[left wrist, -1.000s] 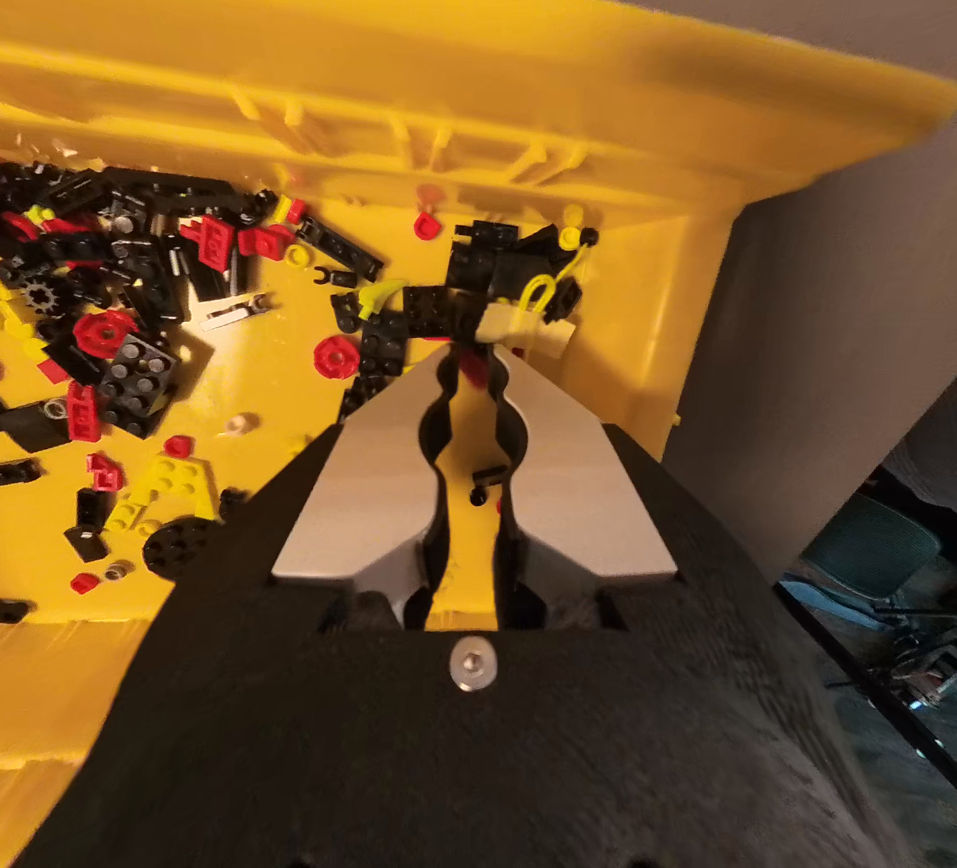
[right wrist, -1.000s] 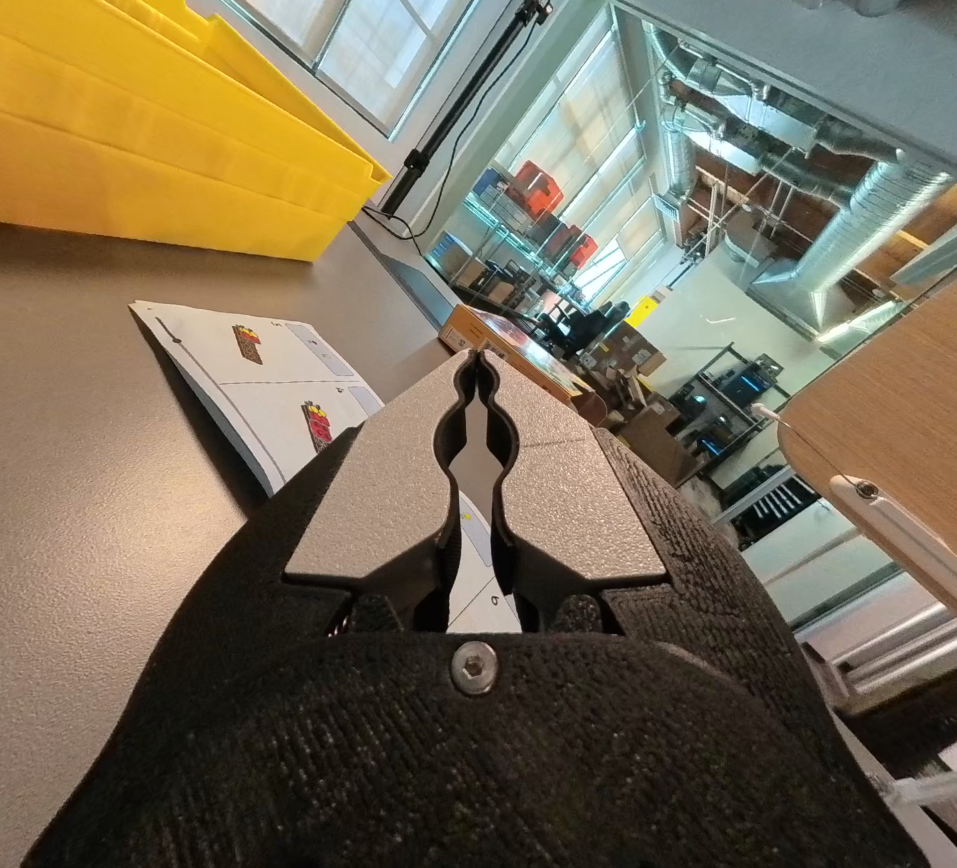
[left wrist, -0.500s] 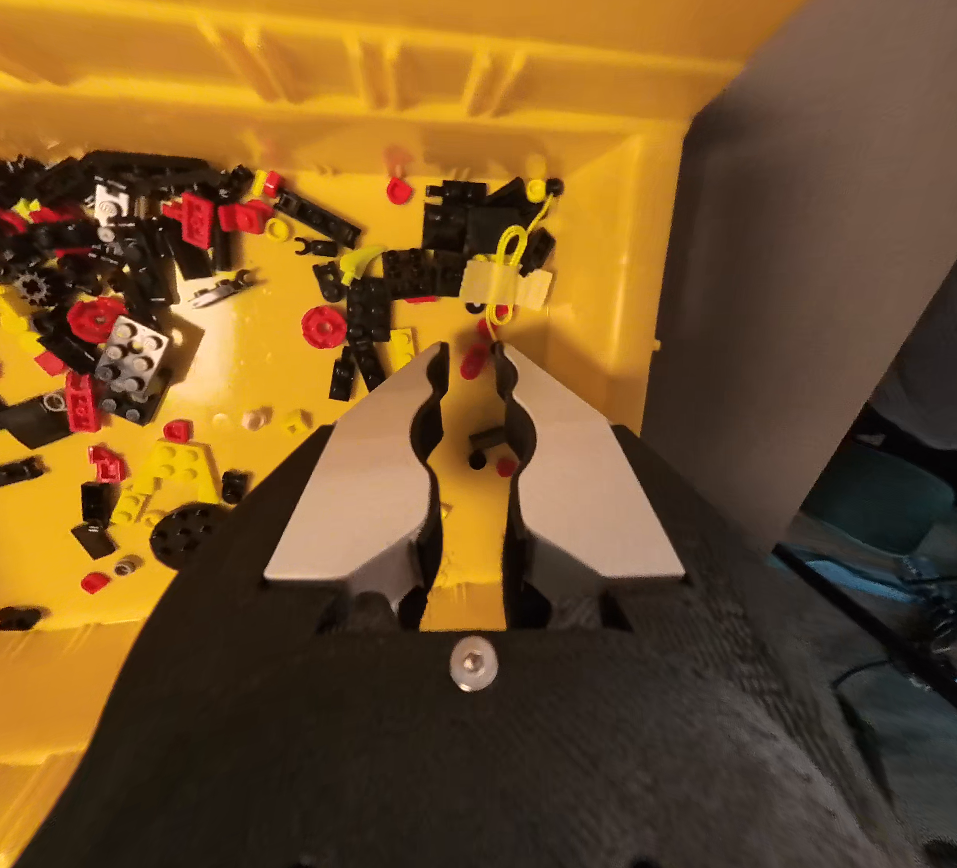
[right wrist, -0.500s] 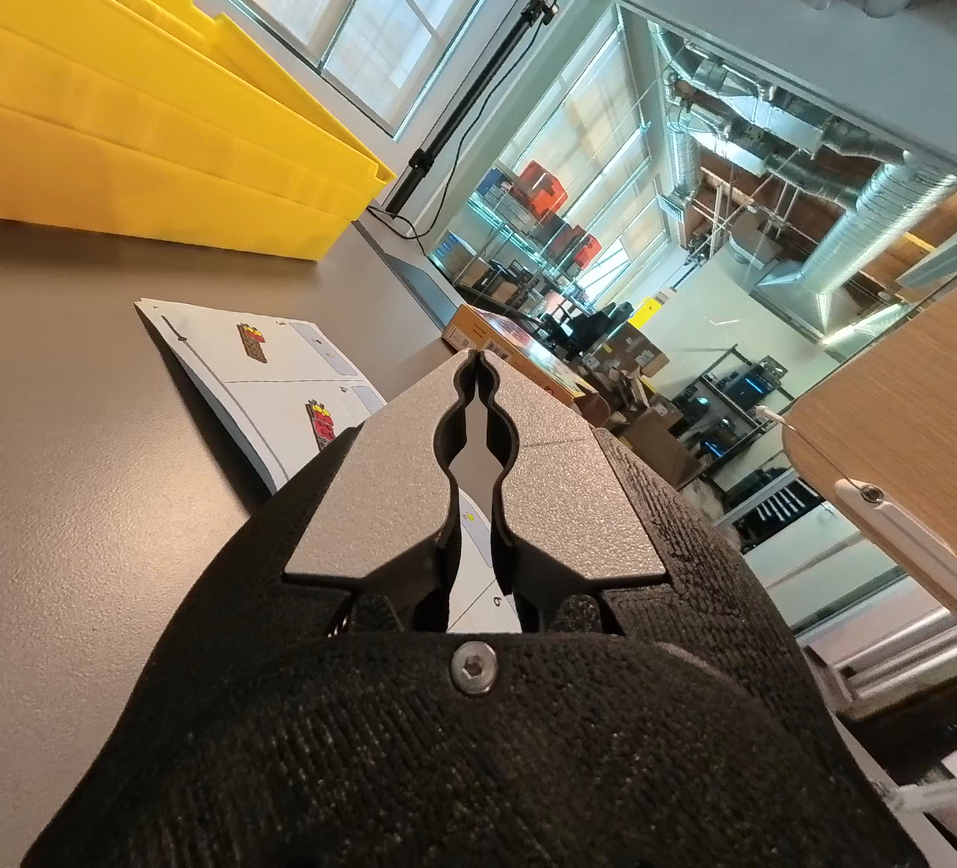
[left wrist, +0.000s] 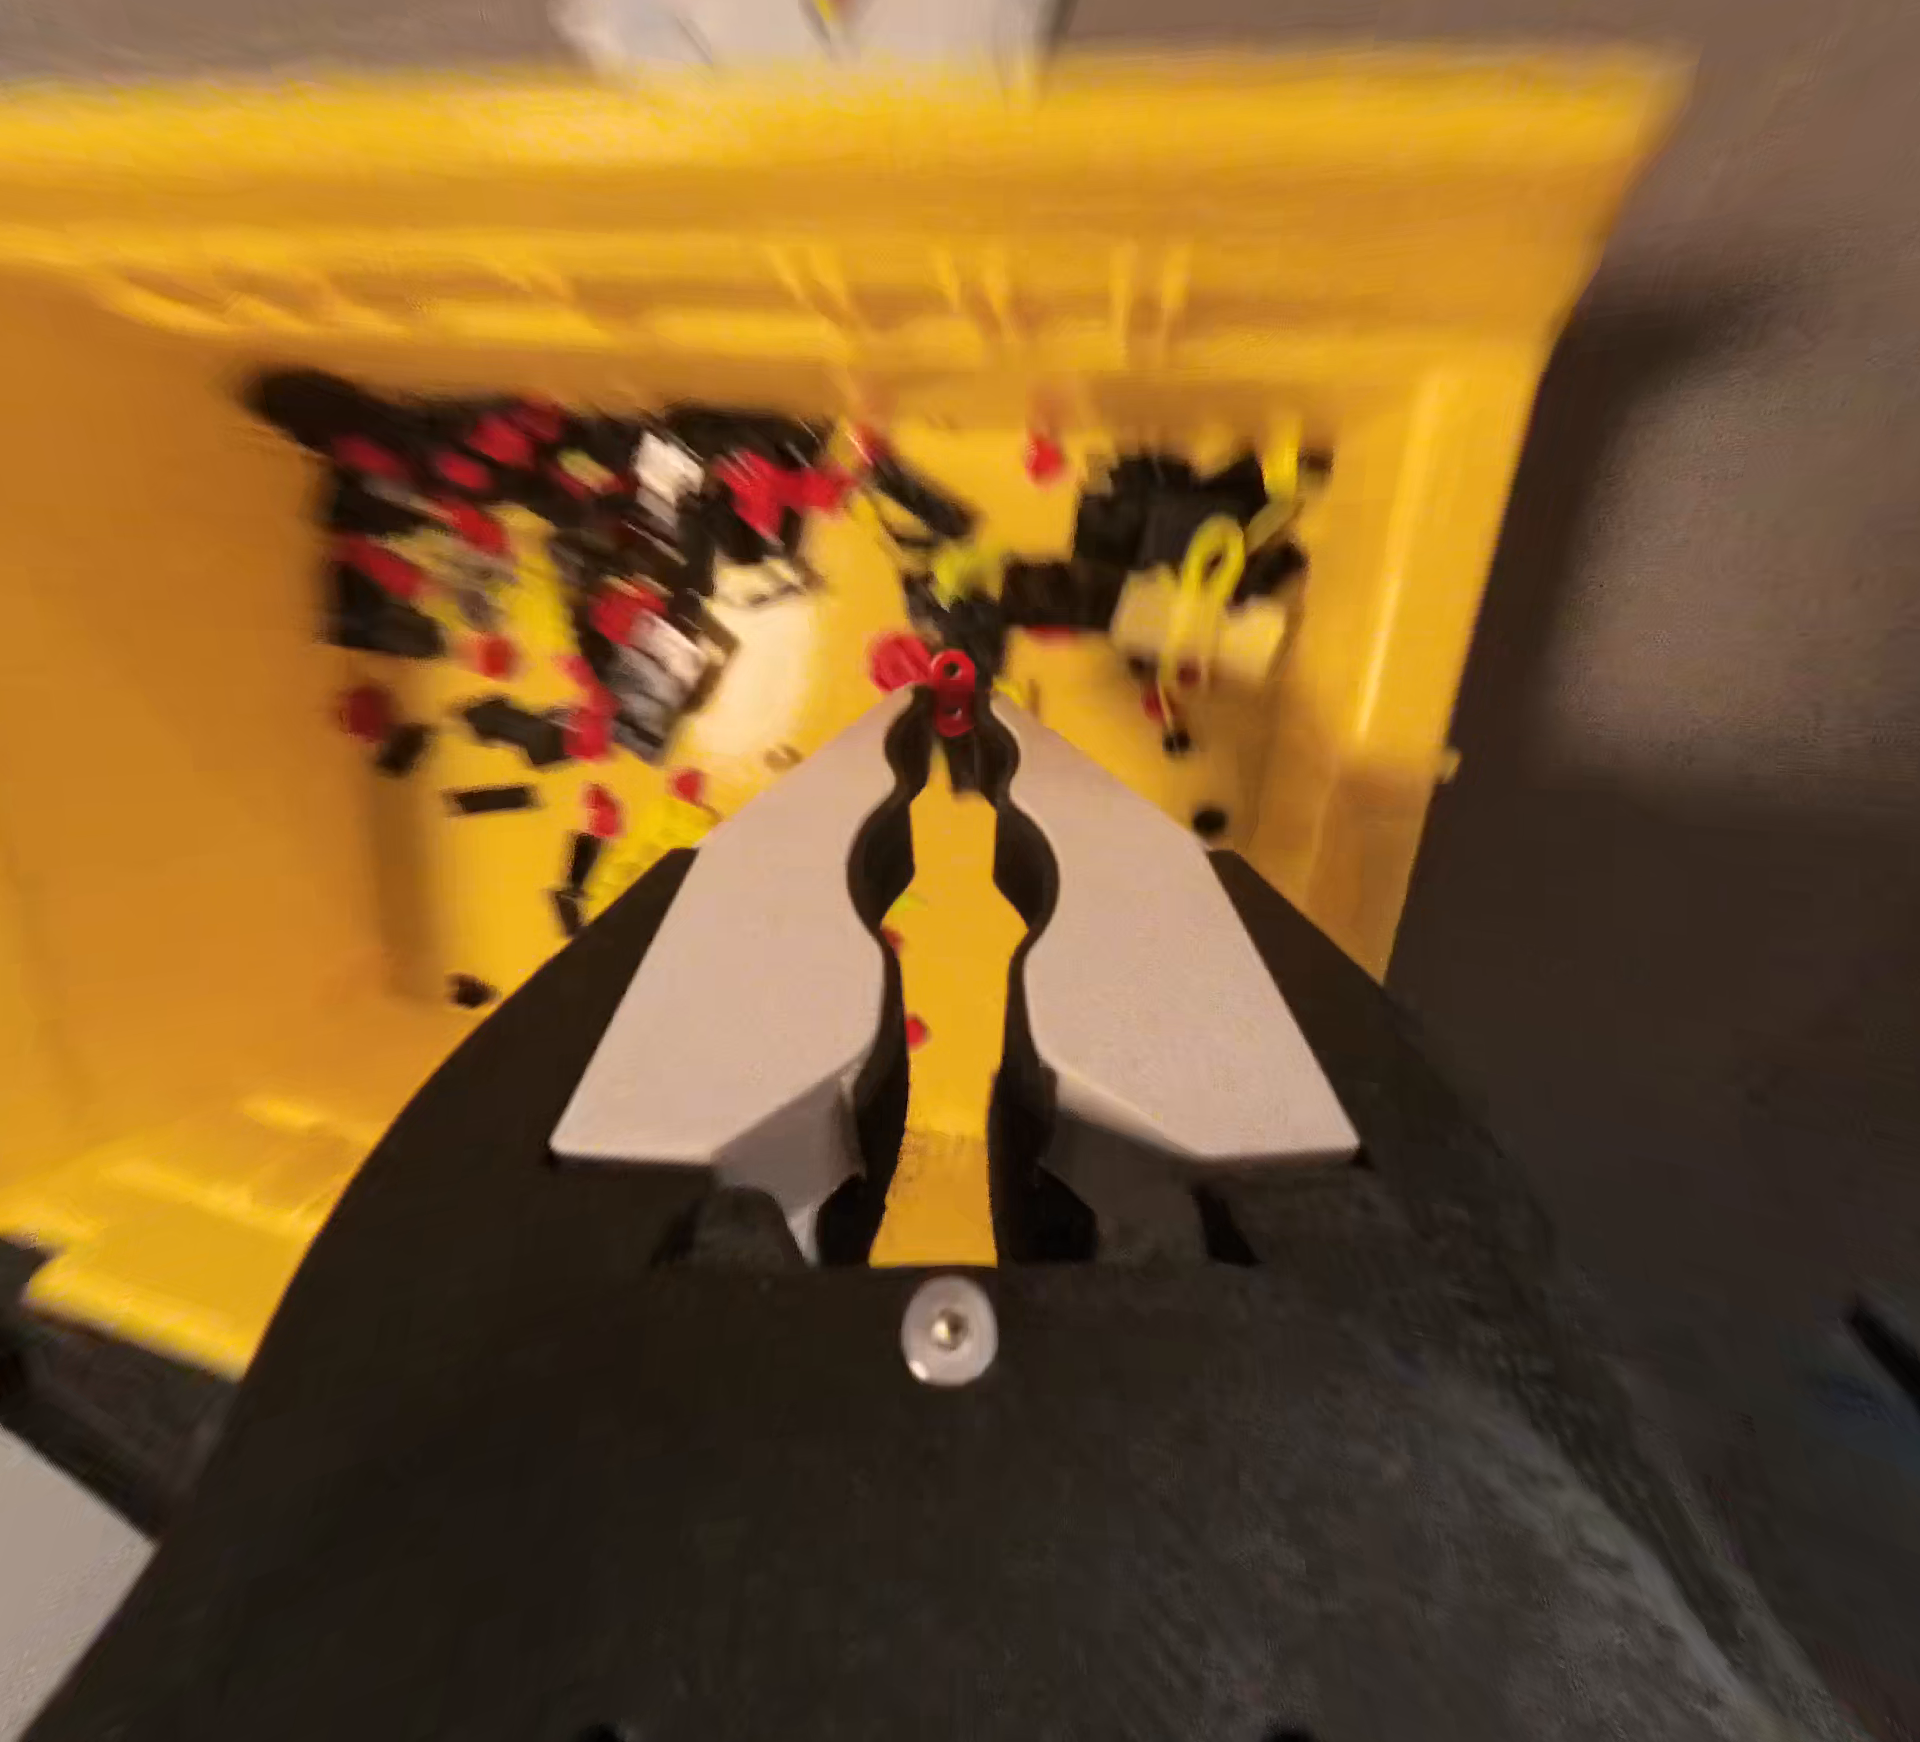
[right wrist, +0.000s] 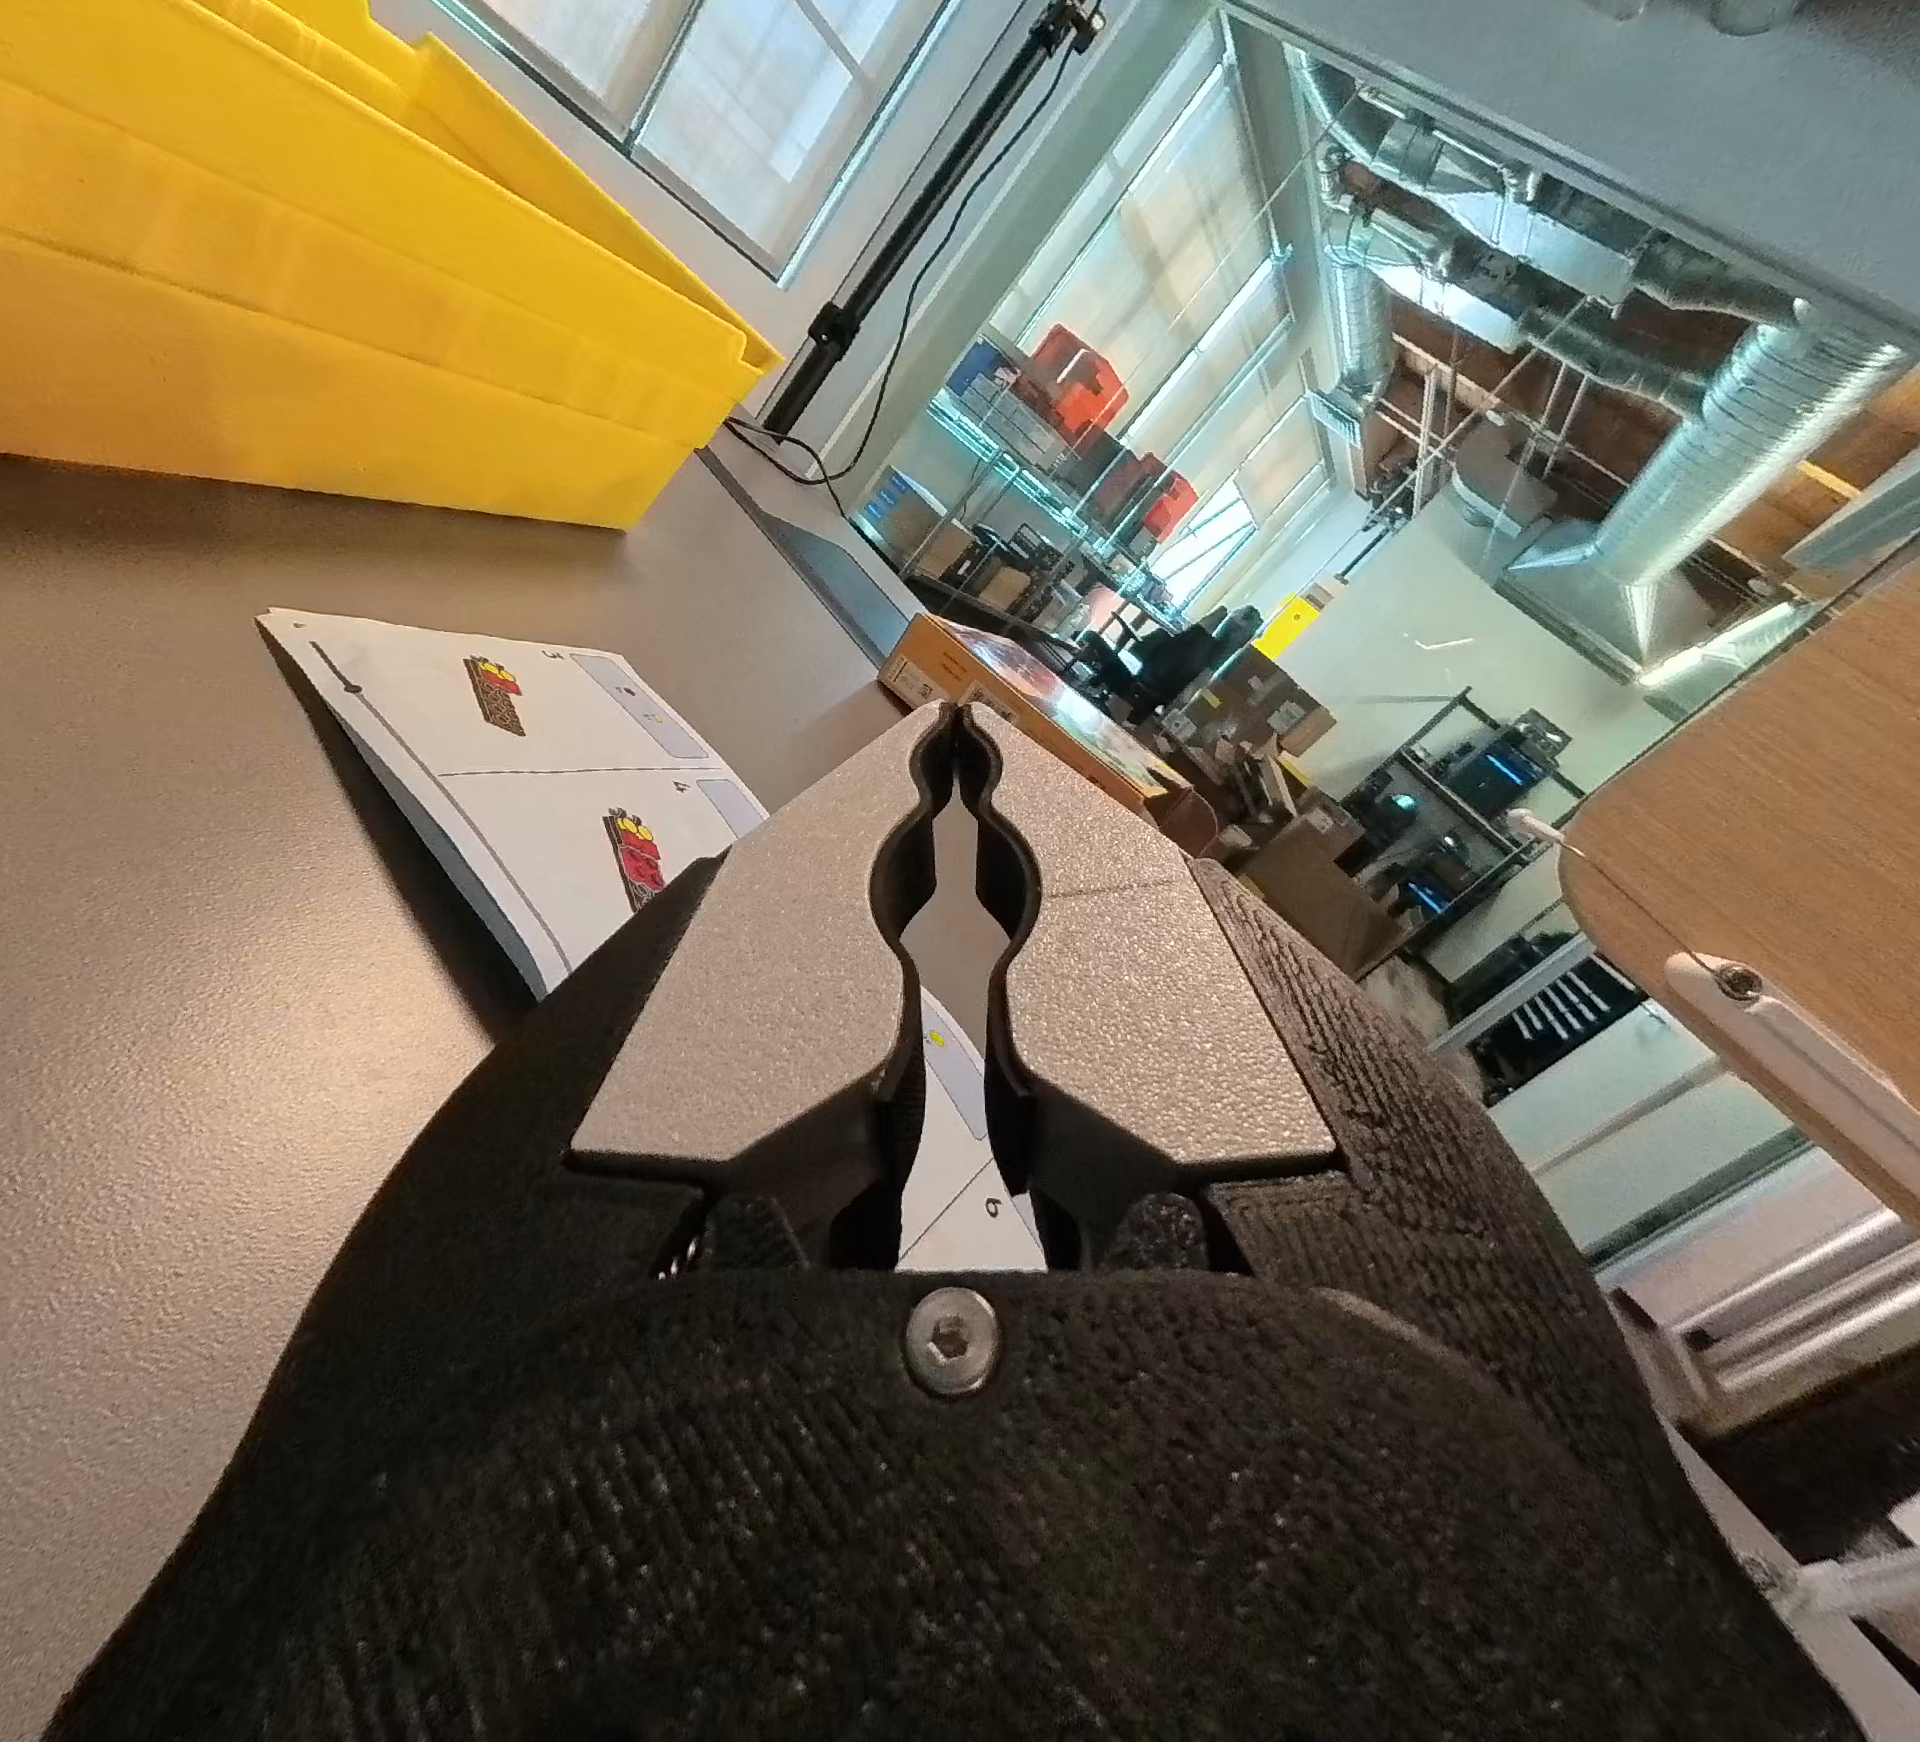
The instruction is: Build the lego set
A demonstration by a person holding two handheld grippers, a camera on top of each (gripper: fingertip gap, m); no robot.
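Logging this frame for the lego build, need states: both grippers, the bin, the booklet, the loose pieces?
left gripper: shut on small red lego piece, jaws pinching it at the tips, above the bin.
right gripper: shut, empty, over the table.
yellow bin: open-topped, loose lego pieces scattered on its floor; view blurred.
instruction booklet: open, flat on grey table.

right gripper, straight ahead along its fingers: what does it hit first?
Probably the orange-edged flat box at the table's far edge: the shut right gripper points right at it, passing over the instruction booklet. Depth is unclear, so it might clear the box and continue into the open room.
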